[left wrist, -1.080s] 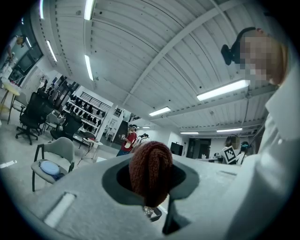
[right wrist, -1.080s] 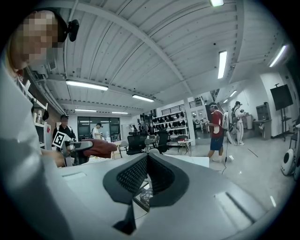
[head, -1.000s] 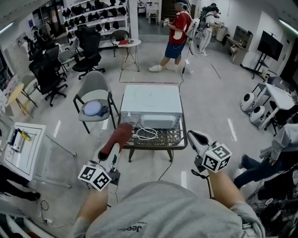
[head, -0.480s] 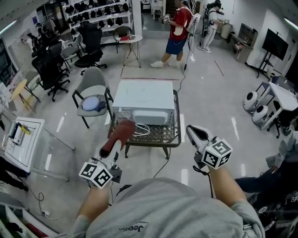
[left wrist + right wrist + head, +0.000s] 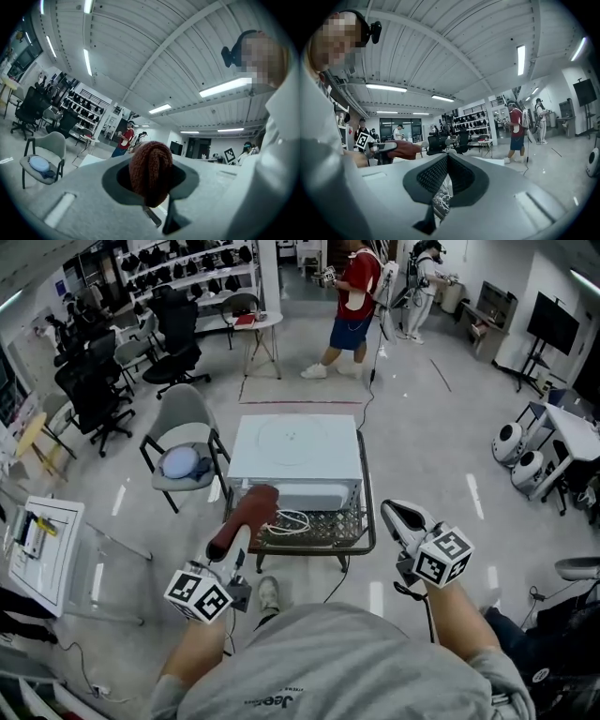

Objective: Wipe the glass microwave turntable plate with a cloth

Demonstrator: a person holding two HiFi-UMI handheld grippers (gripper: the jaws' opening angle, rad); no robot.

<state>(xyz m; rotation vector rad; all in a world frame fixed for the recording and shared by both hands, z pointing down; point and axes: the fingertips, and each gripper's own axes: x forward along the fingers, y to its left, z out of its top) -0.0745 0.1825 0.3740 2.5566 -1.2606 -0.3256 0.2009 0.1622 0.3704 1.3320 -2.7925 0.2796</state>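
**Cloth gripped on the left, right tool shut and empty, both held short of the microwave**

At far left a flat white panel [image 5: 37,545] lies by the picture's edge. Next comes a grey shell chair [image 5: 183,413] on thin dark legs, with a round pale-blue cushion [image 5: 181,461] on its seat. The chair stands just beside the table's left edge, leaving only a narrow strip of floor between them.

The left gripper [image 5: 236,538] is clamped on a rust-brown knitted cloth [image 5: 248,514]. The cloth is bunched into a soft, ribbed roll that juts past the jaws and reaches over the table's near left corner.

The table [image 5: 367,521] has a dark frame with rounded corners and a wire-mesh top. A boxy white microwave [image 5: 309,491] sits on it and fills most of the mesh. On its smooth flat top is a faint circular outline [image 5: 293,440] that may be the clear glass plate. I cannot tell for certain. A loose white cable coil [image 5: 292,518] rests on the mesh strip along the near edge.

The right gripper [image 5: 401,515] is white with dark dimpled pads. Its jaws are pressed together with nothing between them, and it hovers just off the table's near right corner. To its right is open, glossy grey floor [image 5: 431,442], and well beyond that are two rounded white machines [image 5: 511,456].
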